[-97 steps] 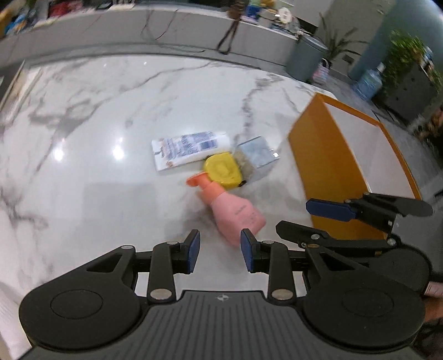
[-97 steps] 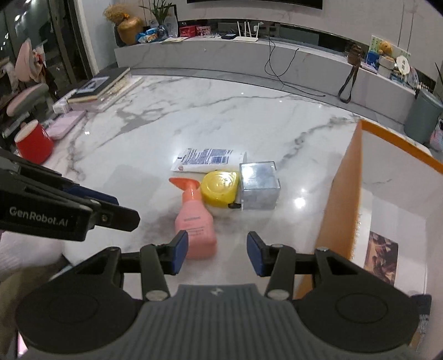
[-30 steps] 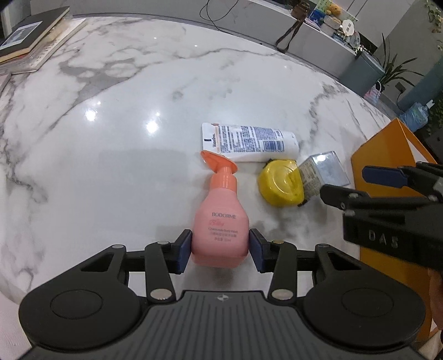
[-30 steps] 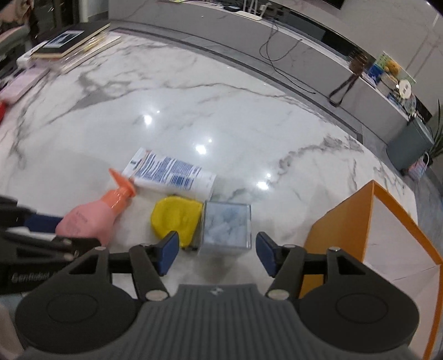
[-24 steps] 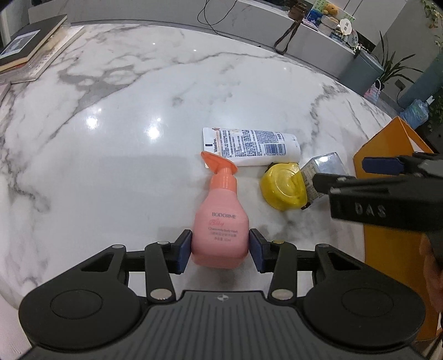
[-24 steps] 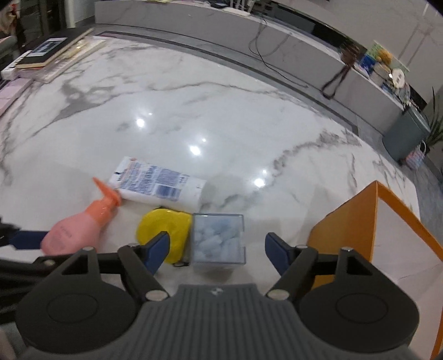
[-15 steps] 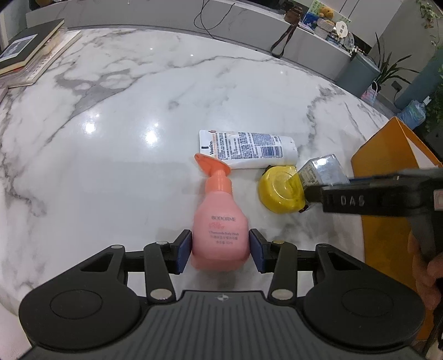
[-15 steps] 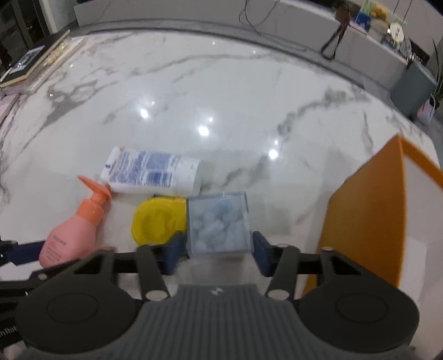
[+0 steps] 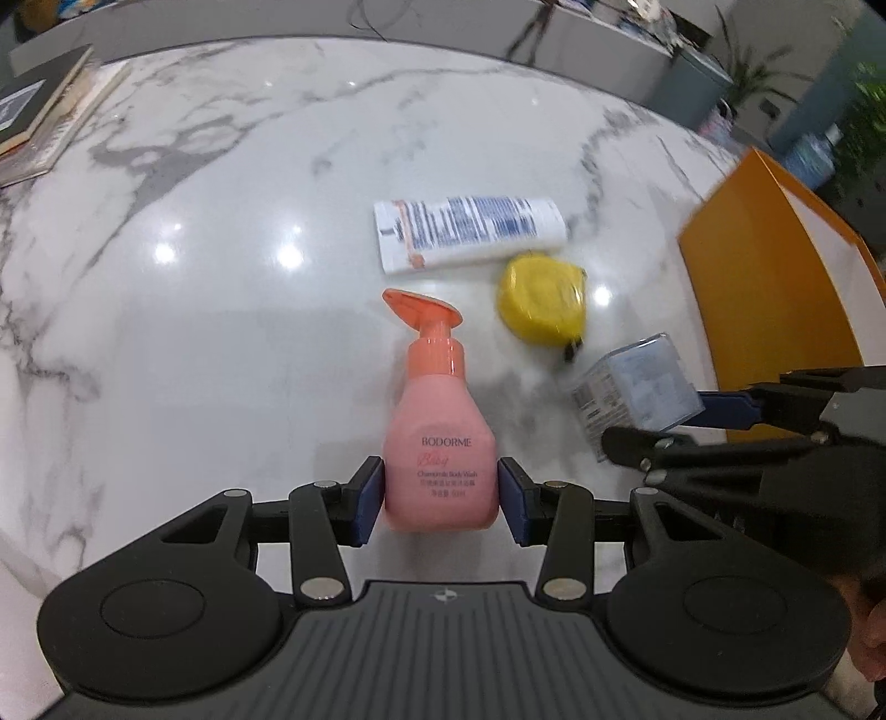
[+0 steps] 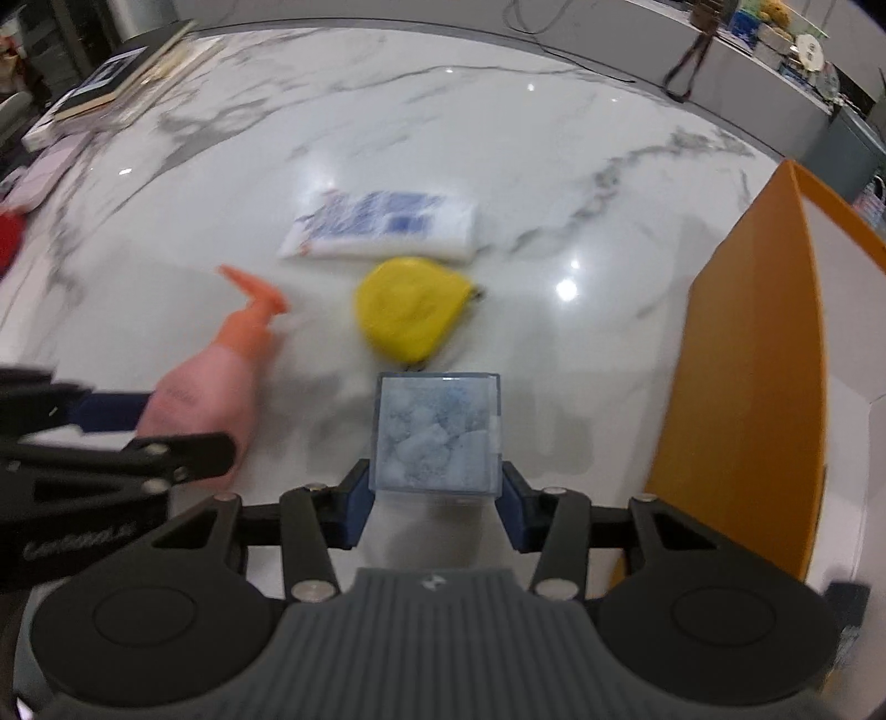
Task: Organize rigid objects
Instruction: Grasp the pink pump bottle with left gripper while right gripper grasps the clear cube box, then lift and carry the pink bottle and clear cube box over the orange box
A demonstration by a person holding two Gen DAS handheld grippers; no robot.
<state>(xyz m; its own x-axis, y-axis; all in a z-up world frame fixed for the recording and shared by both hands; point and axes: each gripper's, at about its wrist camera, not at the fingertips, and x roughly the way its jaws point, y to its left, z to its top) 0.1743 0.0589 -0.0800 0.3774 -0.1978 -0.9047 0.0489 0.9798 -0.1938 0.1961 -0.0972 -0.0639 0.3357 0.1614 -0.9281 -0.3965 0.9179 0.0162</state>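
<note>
Marble table [image 9: 221, 310] open leftward, orange box [image 10: 742, 387] right (edge)

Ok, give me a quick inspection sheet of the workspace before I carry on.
Surface: glossy white marble table, light glare.
Job's things: pink bottle, clear box, yellow tape measure and white tube lying flat; orange bin at right.
Clutter: books at far left edge.
Grippers: left gripper shut on the pink bottle; right gripper shut on the clear box.
Cables: black cable on the far counter.
Surroundings: grey counter, plant.
</note>
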